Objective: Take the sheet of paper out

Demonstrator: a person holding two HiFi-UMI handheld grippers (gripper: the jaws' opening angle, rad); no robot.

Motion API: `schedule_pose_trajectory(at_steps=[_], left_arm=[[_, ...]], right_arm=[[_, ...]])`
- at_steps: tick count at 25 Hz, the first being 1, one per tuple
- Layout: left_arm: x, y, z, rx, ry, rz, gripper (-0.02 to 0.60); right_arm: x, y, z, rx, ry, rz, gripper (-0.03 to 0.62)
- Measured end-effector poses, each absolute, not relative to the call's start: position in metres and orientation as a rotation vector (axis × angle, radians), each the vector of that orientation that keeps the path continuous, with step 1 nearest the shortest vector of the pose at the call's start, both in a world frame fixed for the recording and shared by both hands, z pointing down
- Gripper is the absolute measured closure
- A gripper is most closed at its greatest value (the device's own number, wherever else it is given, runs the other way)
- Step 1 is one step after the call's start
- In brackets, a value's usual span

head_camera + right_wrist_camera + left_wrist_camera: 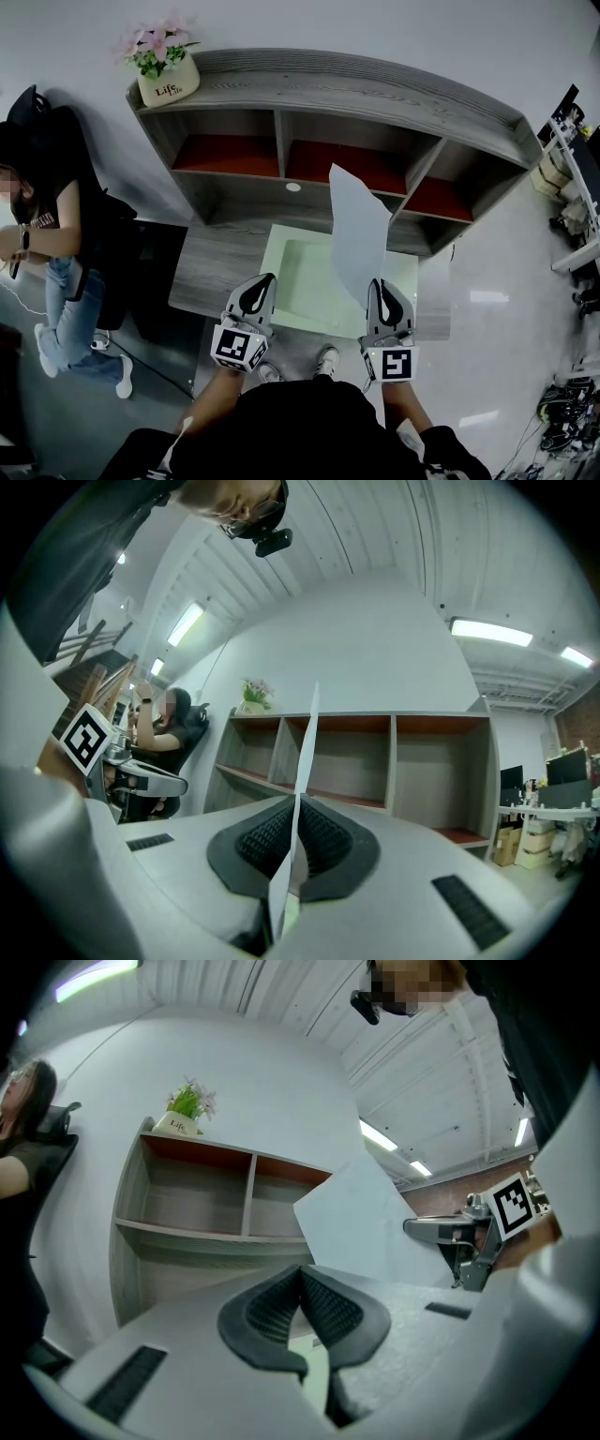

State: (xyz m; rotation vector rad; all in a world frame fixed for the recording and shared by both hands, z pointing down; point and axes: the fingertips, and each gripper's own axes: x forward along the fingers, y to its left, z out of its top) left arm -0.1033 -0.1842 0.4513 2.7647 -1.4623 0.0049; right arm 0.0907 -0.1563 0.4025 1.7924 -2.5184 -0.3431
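While the left tool [300, 1269] hangs with its jaws together on nothing, the right tool [298, 799] is clamped on the lower edge of the single sheet of paper [307, 742]. The sheet stands upright, edge-on between the pads. In the head view both tools, left [265, 278] and right [384, 281], sit side by side over the near edge of one pale green tray [274, 272], which lies on the grey worktop [211, 262]. The sheet [361, 234] rises above that tray and appears clear of it, so the removal seems largely done. The next move likely calls for a firm pinch while the sheet is carried away without creasing. Beyond stands one shelf unit [375, 94] with three red-backed compartments in view, bearing one flower pot [169, 80]. One seated person [47, 234] is at far left.
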Motion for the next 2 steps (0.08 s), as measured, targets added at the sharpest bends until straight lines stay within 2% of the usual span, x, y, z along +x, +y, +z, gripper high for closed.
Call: schedule_pose_trajectory(at_steps=[2], left_arm=[[-0.1039,-0.1855,0.4513,2.766,-1.463,0.004,0.574]], right_arm=[[0.0906,-0.1577,0.4023,1.799,-2.508,-0.346,0.571]])
